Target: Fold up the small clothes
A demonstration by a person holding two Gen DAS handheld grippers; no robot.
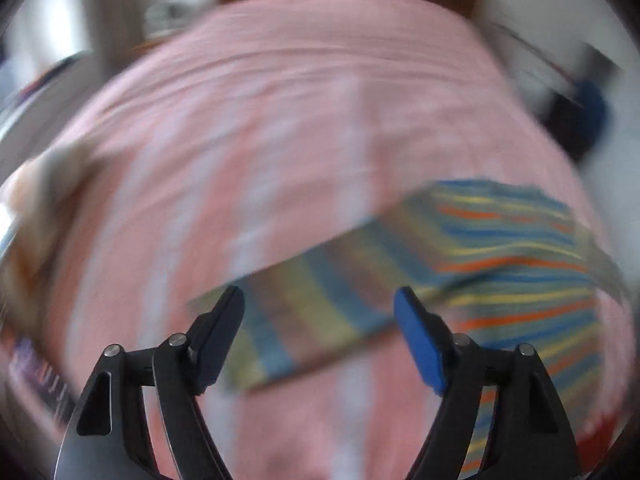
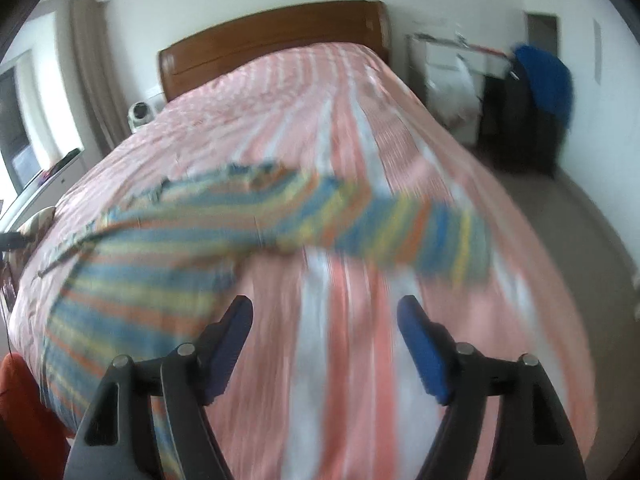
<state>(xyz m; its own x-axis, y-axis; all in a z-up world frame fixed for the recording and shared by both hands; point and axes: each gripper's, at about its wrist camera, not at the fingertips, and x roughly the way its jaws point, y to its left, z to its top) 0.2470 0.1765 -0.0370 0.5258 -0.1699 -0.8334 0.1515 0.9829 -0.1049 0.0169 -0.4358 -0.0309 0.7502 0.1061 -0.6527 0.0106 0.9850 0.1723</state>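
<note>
A small garment with blue, yellow and orange stripes [image 1: 500, 256] lies on the pink-and-white striped bedspread [image 1: 280, 120]. In the left wrist view one sleeve [image 1: 312, 312] stretches left between the fingers of my left gripper [image 1: 320, 300], which is open and empty above it. In the right wrist view the garment [image 2: 168, 264] spreads across the left and middle, with a sleeve [image 2: 432, 236] reaching right. My right gripper [image 2: 326, 310] is open and empty, just in front of the garment's near edge. Both views are motion-blurred.
A wooden headboard [image 2: 272, 40] stands at the far end of the bed. A dark chair with a blue cloth [image 2: 540, 80] and a white unit [image 2: 452, 80] stand to the right. An orange object [image 2: 24, 412] lies at the bed's near left corner. Carpet [image 2: 580, 220] runs along the right.
</note>
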